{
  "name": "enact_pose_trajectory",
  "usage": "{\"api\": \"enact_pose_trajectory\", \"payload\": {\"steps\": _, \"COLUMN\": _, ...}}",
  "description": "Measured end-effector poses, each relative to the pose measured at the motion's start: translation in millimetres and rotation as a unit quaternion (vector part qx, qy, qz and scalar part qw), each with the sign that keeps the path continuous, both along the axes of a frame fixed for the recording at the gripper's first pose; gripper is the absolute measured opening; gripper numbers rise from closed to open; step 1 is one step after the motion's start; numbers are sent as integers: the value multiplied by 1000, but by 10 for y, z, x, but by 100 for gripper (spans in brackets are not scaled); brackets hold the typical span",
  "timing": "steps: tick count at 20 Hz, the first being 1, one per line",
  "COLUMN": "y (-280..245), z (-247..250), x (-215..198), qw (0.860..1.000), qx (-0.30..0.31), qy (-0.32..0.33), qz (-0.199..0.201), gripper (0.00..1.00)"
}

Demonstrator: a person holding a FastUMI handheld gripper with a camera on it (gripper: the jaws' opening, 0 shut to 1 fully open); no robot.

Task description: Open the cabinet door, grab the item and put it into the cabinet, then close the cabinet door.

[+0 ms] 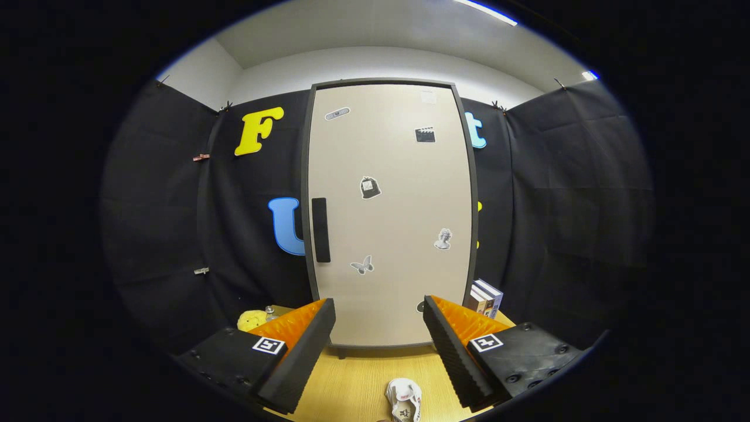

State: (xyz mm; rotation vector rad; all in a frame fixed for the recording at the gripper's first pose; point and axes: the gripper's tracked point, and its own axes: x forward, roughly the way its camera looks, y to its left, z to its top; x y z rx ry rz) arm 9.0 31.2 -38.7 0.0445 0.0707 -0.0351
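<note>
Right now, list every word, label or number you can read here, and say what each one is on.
No text is readable.
Cabinet door stickers: pictures, any print too small.
Square markers on the open tongs: patterns, no words.
White crumpled item on the table, between the tongs: dark print, blurred.
Boxes right of the cabinet: too small.

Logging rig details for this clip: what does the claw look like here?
The claw has two wedge-shaped fingers with ribbed inner faces, set wide apart with nothing between them. Each sits on a blocky black mount with visible screws, and each carries a square black-and-white marker tag. No cables or sleeve can be made out.
</note>
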Motion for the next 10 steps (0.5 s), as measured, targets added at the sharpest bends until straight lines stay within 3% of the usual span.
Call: {"api": "enact_pose_trajectory", "payload": {"steps": 10, "y": 352, "z": 419, "x": 629, "qw": 999, "qx": -4, "qy": -50, "qz": 17, "gripper": 98}}
